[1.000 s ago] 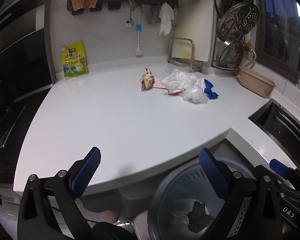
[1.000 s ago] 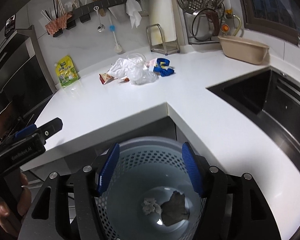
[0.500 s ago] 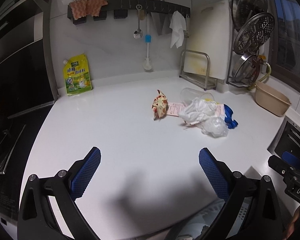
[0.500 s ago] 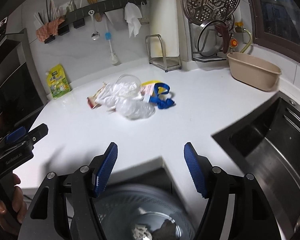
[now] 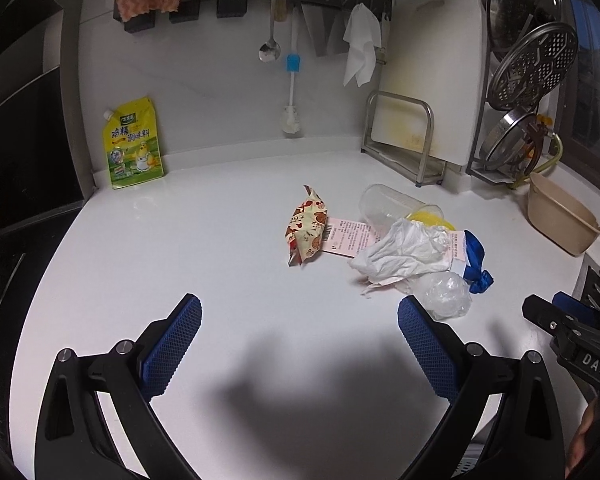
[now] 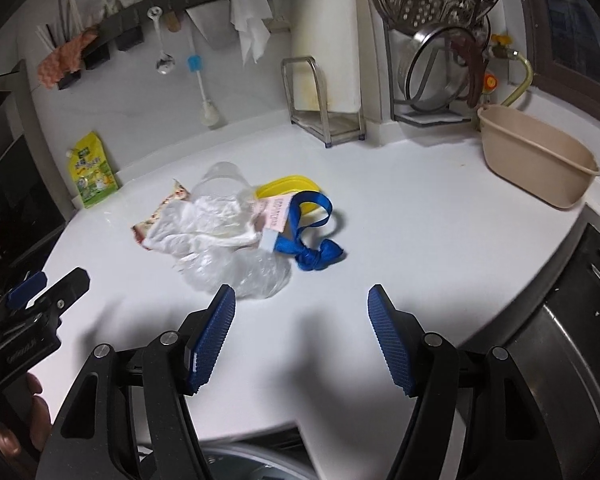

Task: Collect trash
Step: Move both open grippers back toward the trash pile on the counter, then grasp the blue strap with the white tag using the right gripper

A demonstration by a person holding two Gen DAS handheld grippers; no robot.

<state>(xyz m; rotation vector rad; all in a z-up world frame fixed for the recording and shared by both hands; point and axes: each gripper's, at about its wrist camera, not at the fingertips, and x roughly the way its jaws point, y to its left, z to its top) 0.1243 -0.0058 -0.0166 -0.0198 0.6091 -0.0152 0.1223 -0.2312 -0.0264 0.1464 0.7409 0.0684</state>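
Note:
A pile of trash lies on the white counter (image 5: 220, 272): a printed snack wrapper (image 5: 306, 230), a crumpled white bag (image 5: 404, 252), a clear plastic wad (image 5: 446, 294), a blue ribbon (image 5: 476, 268), a clear cup (image 5: 384, 204) and a yellow lid (image 5: 428, 216). My left gripper (image 5: 300, 344) is open and empty, short of the pile. My right gripper (image 6: 302, 332) is open and empty, just before the clear wad (image 6: 248, 276) and blue ribbon (image 6: 312, 248). The white bag (image 6: 196, 228) lies behind.
A yellow seasoning pouch (image 5: 134, 144) leans on the back wall. A cutting-board rack (image 5: 404, 140), pot-lid rack (image 5: 528, 80) and beige basin (image 6: 536, 160) stand at the back right. A sink (image 6: 580, 300) is to the right. The bin's rim (image 6: 240, 460) shows below the counter edge.
Both grippers have risen from over the trash bin and moved forward over the counter toward the trash pile. Both stayed open.

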